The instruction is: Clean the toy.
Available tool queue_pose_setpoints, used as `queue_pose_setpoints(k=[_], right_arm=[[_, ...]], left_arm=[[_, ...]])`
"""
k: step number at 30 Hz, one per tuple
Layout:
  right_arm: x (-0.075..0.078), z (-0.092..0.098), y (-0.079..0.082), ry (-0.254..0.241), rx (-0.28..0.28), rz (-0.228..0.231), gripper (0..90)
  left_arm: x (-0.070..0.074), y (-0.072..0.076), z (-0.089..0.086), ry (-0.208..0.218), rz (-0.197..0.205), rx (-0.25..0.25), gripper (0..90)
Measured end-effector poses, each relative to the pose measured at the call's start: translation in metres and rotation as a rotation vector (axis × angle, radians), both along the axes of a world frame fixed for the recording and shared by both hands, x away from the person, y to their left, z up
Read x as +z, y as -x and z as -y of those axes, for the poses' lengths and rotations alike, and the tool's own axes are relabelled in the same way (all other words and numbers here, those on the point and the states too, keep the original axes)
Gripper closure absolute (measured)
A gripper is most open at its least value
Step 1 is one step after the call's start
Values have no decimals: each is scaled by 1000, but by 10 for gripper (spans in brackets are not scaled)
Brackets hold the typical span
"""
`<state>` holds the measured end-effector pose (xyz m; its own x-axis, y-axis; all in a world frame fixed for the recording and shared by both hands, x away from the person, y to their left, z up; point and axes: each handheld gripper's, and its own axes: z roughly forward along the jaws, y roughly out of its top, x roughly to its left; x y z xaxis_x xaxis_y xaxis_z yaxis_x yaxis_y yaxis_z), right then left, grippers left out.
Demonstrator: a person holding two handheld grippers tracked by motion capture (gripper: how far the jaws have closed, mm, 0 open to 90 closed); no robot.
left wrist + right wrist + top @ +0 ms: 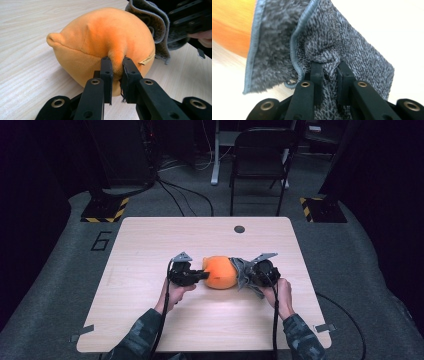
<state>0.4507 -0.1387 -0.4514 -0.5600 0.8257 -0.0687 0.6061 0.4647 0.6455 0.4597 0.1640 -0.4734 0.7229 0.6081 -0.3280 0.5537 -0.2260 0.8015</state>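
Observation:
An orange plush toy (220, 272) lies in the middle of the light wooden table (150, 245). My left gripper (203, 275) is at its left side and is shut on a pinched fold of the orange plush toy (100, 42); the black jaws squeeze the fabric between them in the left gripper view, left gripper (117, 67). My right gripper (248, 273) is at the toy's right side, shut on a bunched grey cloth (242, 270). The grey cloth (329, 42) hangs in folds over the jaws of my right gripper (330, 71) and touches the toy (229, 22).
A round cable hole (239, 229) sits near the table's far edge. A black chair (260, 160) stands behind the table on the grey floor. Yellow-black striped blocks (105, 210) lie at the far corners.

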Motion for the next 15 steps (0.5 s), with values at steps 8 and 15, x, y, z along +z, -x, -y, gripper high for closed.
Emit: queue_pose_setpoints(k=[8,15], right_arm=[[29,-41,34,-67,149,82,786],[15,-82,45,-46,246,76,786]], left_arm=[[1,1,1,-2,5,4,809],[0,0,0,-19,10,-1,810]])
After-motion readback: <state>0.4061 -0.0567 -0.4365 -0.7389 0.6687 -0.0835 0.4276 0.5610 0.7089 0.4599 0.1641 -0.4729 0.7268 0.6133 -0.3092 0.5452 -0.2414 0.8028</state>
